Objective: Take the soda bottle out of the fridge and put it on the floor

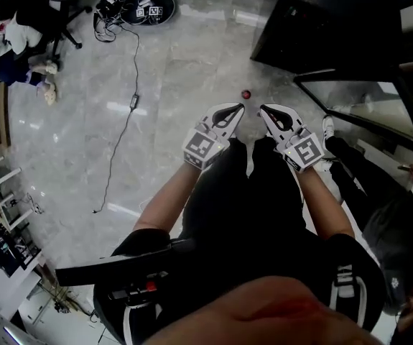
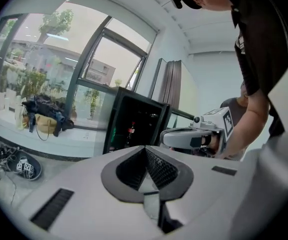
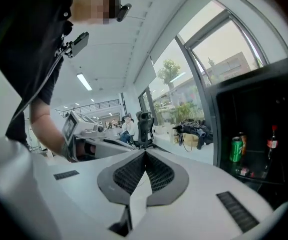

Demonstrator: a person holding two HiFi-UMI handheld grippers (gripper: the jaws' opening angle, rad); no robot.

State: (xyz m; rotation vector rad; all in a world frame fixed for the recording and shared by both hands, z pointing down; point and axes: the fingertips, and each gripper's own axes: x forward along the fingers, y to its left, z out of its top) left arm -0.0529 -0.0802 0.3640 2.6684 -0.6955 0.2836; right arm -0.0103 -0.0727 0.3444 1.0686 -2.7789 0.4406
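The soda bottle (image 3: 271, 144), dark with a red label, stands upright inside the black fridge (image 3: 256, 109), next to a green can (image 3: 236, 149). In the left gripper view the soda bottle (image 2: 130, 130) shows small inside the fridge (image 2: 133, 124), far ahead. In the head view the fridge (image 1: 328, 20) stands at the upper right with its glass door (image 1: 364, 103) swung open. My left gripper (image 1: 233, 112) and right gripper (image 1: 269, 112) hang side by side over the floor, well short of the fridge. Both have their jaws shut with nothing between them: left gripper (image 2: 145, 148), right gripper (image 3: 145, 152).
A small red round thing (image 1: 246, 94) lies on the marble floor just ahead of the grippers. A second person in dark clothes (image 1: 386, 214) crouches at the right by the fridge door. A cable (image 1: 123, 121) runs across the floor; an office chair (image 1: 41, 13) stands at the upper left.
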